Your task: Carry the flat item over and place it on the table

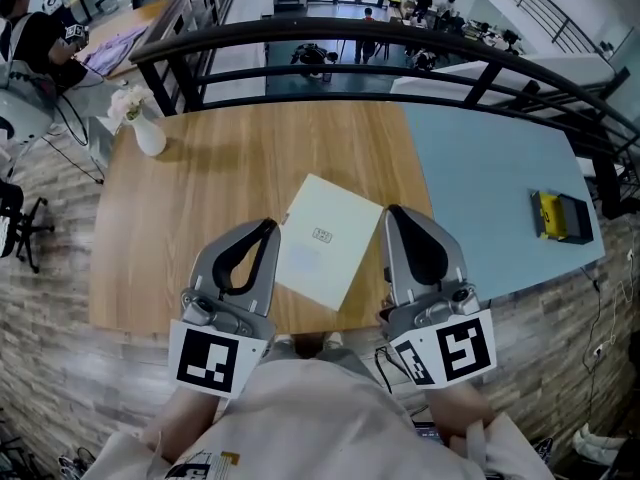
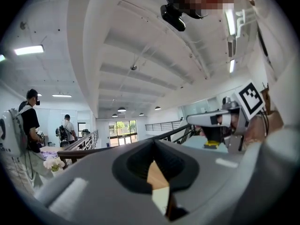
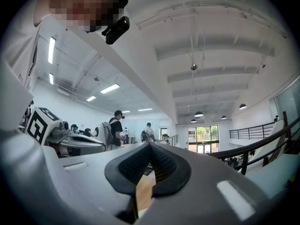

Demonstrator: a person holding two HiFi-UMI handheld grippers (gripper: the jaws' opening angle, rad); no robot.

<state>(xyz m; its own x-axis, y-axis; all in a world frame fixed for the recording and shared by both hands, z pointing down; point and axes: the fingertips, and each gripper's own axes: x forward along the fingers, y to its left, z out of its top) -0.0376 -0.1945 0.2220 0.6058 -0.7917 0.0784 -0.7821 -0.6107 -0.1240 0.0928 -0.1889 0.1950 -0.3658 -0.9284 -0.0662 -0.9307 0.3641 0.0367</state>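
At the far left we see a person (image 1: pixel 30 28) in dark clothes beyond the table corner. Just inside that corner a white vase (image 1: pixel 148 133) of pale flowers stands upright on the wooden table (image 1: pixel 200 198), well apart from our hands. A black railing (image 1: pixel 400 40) runs across behind the far edge of both tabletops. To the right the wood butts against a pale blue table (image 1: pixel 490 178). Near that table's right end lies a yellow-and-black object (image 1: pixel 560 216), also well clear of us.

The left gripper (image 1: pixel 270 226) points away from us over the near part of the wood. Its two jaws meet at the tips with nothing clamped between them. Through the loop behind the tips, its own view shows only wood and a strip of pale sheet.

The flat item (image 1: pixel 325 238) is a cream square with a small printed mark at its middle. It sits turned like a diamond over the near middle of the wooden table, between the two grippers. Its left edge meets the outer side of the left fingertips, and its right corner comes just against the tip of the right gripper (image 1: pixel 392 211).

That gripper is closed too, tip to tip, and grips nothing. The item is flanked by both pairs of fingers and lies inside neither pair. We cannot tell whether it rests flat on the wood or hangs just above it between the two tips.
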